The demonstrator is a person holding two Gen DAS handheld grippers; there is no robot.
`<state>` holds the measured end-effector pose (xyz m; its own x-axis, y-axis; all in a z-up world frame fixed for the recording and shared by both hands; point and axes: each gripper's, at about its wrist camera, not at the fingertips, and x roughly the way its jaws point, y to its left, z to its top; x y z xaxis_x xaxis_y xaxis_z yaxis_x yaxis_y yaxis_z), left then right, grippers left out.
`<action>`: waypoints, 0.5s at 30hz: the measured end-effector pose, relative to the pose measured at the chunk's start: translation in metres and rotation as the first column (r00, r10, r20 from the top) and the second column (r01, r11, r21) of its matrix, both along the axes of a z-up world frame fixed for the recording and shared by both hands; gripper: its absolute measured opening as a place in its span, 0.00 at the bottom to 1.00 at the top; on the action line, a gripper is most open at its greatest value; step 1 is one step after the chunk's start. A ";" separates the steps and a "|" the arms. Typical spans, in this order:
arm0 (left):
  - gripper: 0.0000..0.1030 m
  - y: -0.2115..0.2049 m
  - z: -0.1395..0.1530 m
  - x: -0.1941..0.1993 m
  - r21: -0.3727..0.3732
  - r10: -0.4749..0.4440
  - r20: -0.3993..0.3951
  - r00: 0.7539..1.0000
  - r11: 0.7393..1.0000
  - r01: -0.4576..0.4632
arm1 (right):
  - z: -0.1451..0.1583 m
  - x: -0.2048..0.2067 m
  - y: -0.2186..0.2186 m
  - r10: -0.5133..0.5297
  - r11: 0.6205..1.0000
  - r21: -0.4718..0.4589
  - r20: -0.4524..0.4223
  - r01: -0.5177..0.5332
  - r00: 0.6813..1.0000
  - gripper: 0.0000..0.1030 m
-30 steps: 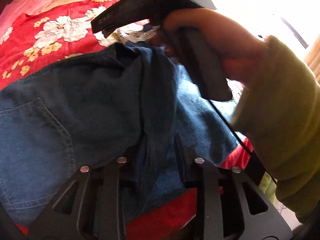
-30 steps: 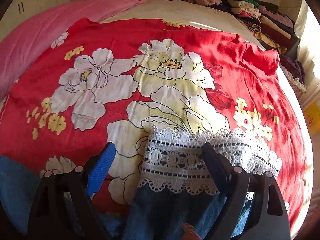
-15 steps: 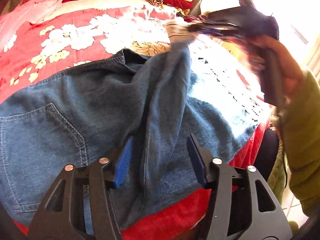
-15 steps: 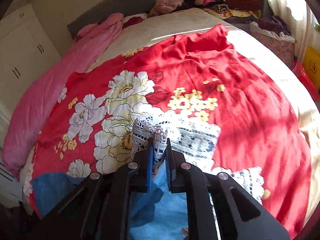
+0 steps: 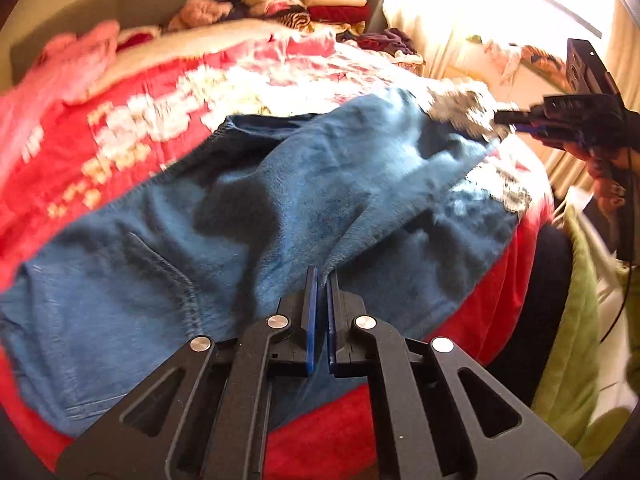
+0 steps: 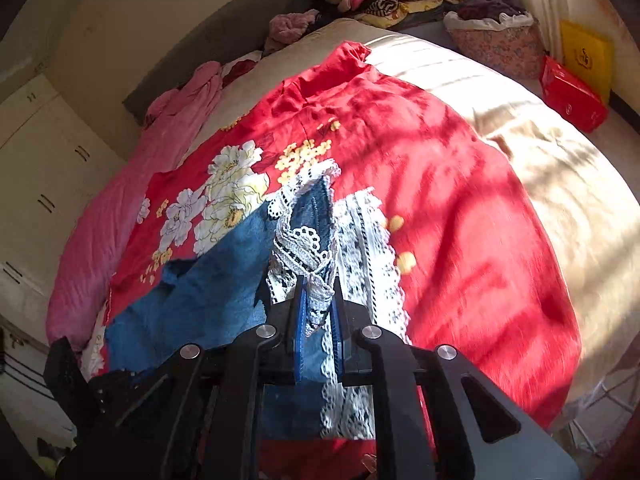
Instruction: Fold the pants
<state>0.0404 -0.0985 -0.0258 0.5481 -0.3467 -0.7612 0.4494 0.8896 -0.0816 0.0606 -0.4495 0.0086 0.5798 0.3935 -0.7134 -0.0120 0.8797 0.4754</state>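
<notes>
Blue denim pants with white lace cuffs [image 5: 280, 208] lie across the red floral bedspread [image 6: 460, 200]. Your left claw [image 5: 319, 280] is pinched shut on a denim ridge and your right claw [image 6: 318, 308] on the lace cuff, so lift both evenly, keep the leg taut, and lay it flush over the other.

Your left view is motion-blurred, so the bedspread [image 5: 132, 136] flowers smear. The pants [image 5: 248, 216] waist runs off its left edge, and your fingers [image 6: 299, 320] hide the pinched lace hem [image 6: 316, 268].
</notes>
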 end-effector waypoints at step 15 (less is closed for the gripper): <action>0.00 0.000 -0.006 -0.023 0.054 -0.059 -0.006 0.998 0.997 0.059 | -0.016 -0.053 -0.008 -0.018 1.000 0.004 -0.020 0.018 1.000 0.09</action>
<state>0.0172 -0.0987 -0.0318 0.5246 -0.3364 -0.7821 0.5009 0.8648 -0.0360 0.0074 -0.4579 -0.0073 0.5729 0.3862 -0.7230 0.0136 0.8775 0.4795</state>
